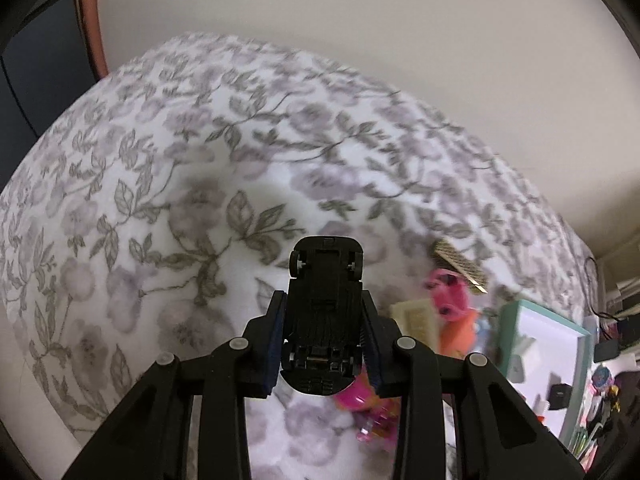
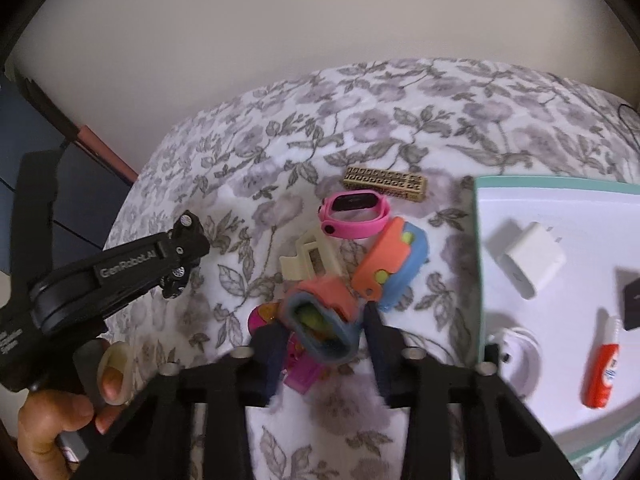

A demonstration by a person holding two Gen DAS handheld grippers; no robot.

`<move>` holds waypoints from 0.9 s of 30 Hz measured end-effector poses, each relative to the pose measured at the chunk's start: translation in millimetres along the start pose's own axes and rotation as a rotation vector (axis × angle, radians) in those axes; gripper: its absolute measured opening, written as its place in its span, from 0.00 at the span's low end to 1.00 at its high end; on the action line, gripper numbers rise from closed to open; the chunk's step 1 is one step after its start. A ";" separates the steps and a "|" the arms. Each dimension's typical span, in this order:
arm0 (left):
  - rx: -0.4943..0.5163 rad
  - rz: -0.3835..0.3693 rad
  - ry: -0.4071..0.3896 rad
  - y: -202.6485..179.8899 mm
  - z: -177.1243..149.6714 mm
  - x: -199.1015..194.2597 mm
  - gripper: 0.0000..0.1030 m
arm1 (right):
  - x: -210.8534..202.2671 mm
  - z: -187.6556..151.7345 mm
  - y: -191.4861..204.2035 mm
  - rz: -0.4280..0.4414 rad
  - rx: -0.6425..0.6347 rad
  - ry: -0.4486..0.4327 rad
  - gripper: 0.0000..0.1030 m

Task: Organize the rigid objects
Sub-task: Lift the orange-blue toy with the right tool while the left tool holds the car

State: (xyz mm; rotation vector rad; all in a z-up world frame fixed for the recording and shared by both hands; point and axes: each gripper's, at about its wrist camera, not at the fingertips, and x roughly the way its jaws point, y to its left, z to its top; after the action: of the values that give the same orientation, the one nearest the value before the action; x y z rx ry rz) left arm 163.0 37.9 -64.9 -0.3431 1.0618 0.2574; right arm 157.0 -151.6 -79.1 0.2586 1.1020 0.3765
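Observation:
A black toy car point(image 1: 324, 316) is clamped belly-up between the pads of my left gripper point(image 1: 324, 300), above the floral bedspread point(image 1: 160, 200). The right wrist view shows that left gripper point(image 2: 184, 252) at the left with the car's wheels point(image 2: 176, 276) showing and a person's hand below it. My right gripper point(image 2: 322, 322) is shut on an orange and blue toy point(image 2: 320, 316) with a green inside, held just over the pile. In the pile lie a second orange and blue toy point(image 2: 392, 264), a pink watch point(image 2: 352, 216), a cream plastic piece point(image 2: 308, 260) and a gold perforated block point(image 2: 384, 182).
A white tray with a teal rim point(image 2: 478, 240) sits at the right, holding a white charger point(image 2: 524, 260), a red and white tube point(image 2: 602, 372) and a black item point(image 2: 632, 300). A pink toy point(image 2: 300, 372) lies under my right fingers. A wall stands behind the bed.

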 end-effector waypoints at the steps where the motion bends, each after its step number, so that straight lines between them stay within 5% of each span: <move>1: 0.009 -0.002 -0.007 -4.2 -1.1 -3.6 0.34 | -3.5 -1.3 -2.2 0.000 0.007 -0.001 0.21; 16: 0.086 -0.012 -0.056 -45.5 -27.2 -31.9 0.35 | -49.6 -10.6 -38.0 0.032 0.092 -0.053 0.21; 27: 0.104 -0.023 -0.109 -57.2 -29.3 -50.7 0.34 | -99.4 -3.5 -54.3 0.045 0.127 -0.183 0.21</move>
State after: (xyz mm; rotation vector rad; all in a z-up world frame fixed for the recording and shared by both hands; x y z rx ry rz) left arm 136.9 -28.3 -24.5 -0.2456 0.9593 0.1972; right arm 123.3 -242.5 -20.4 0.4230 0.9420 0.3168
